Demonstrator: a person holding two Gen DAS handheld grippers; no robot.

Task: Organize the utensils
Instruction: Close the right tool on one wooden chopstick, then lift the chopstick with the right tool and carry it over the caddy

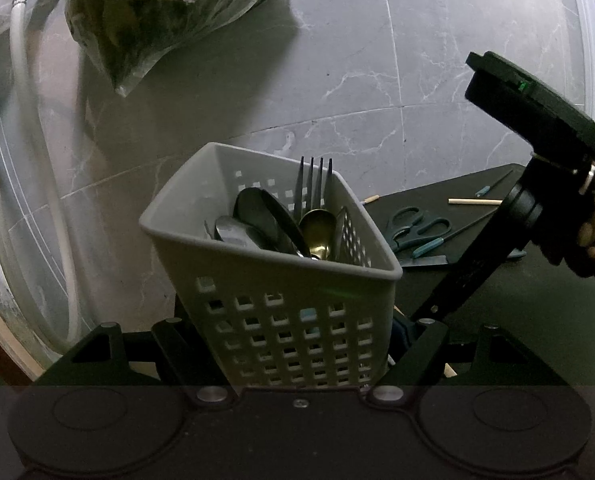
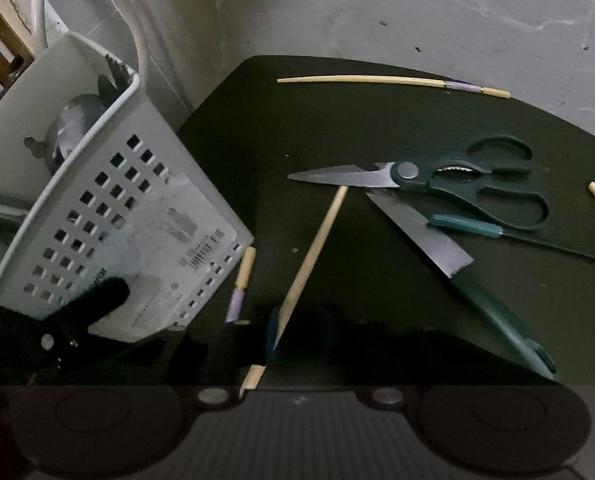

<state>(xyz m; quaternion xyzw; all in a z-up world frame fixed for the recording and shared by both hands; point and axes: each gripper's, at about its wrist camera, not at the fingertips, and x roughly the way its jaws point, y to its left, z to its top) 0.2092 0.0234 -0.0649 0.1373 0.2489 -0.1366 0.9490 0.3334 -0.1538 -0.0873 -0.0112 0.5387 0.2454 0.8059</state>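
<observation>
The left gripper [image 1: 297, 344] is clamped on the lower walls of a grey perforated plastic caddy [image 1: 281, 280], holding it tilted. Inside the caddy stand a black 4-tined fork [image 1: 316, 184], a gold spoon [image 1: 317, 228] and some darker spoons, so part of the sorting looks done. The right gripper [image 2: 297, 344] is lost in shadow; whether its jaws are parted I cannot tell, though a pale wooden chopstick [image 2: 313, 256] runs toward them. Beside the caddy, on the black mat [image 2: 377, 120], still lie dark-green scissors [image 2: 457, 180], a green-handled knife [image 2: 437, 240], a teal-handled skewer [image 2: 469, 226] and 3 more chopsticks.
</observation>
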